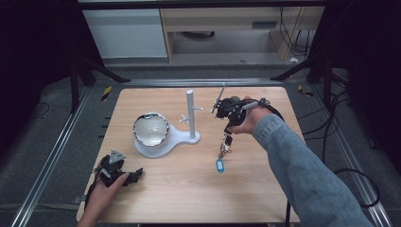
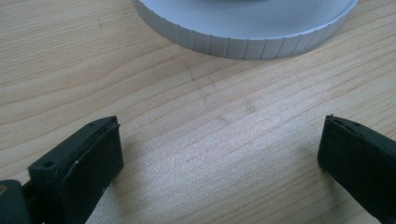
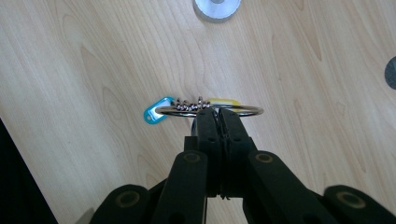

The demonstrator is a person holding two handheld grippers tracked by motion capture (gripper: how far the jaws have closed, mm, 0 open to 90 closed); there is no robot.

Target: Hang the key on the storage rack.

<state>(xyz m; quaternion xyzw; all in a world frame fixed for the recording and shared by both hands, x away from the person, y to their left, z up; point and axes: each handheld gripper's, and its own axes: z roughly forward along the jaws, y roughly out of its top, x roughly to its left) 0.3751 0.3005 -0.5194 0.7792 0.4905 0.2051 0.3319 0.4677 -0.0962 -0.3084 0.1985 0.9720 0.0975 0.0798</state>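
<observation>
1. I see a pale wood-grain counter (image 1: 189, 189) with rounded corners.
2. My right hand-held gripper (image 3: 215, 122) has its black jaws pressed together on a thin metal key ring (image 3: 243, 111), held above the counter right of centre.
3. From the ring hang a short beaded chain, a glossy blue plastic tag (image 3: 155, 113) and a yellow tag (image 3: 224, 101) partly hidden behind the jaws. In the high view the bunch dangles with the blue tag lowest, close to the wood.
4. My left hand-held gripper (image 2: 219, 158) rests at the near left edge, its matte black jaws spread wide with bare wood between them.
5. Just beyond it sits a white stand (image 1: 189, 138): a smooth base with a ribbed rim, a tall round post with short pegs, and a shiny bowl (image 1: 150, 128) on its round end.
</observation>
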